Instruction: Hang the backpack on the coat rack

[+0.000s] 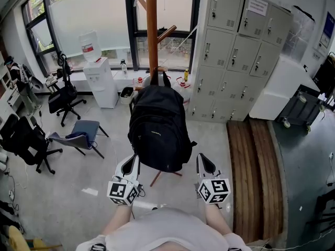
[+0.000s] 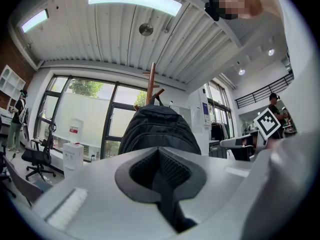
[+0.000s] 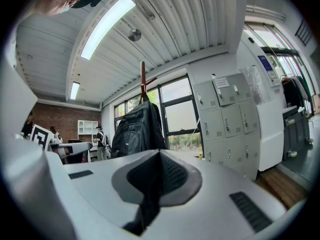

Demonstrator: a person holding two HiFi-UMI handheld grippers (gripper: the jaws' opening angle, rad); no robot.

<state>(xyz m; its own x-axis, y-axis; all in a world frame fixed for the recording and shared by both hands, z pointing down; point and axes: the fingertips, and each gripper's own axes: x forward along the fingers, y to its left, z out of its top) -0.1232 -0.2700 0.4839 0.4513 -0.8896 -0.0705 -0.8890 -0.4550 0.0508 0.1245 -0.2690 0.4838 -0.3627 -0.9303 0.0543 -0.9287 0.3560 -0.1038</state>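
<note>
backpack (image 1: 158,127) hanging on coat rack (image 1: 152,30), 12 o'clock | left gripper (image 1: 134,161) at 7, right gripper (image 1: 202,160) at 5, jaws clenched on nothing | top loop probably seated, peg's half hidden | back away slow, don't bump it

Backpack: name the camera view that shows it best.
The head view: the black backpack is seen whole, from top handle to base, hanging on the wooden coat rack. The left gripper view shows only its upper half, front on; the right gripper view shows it smaller, from one side.
</note>
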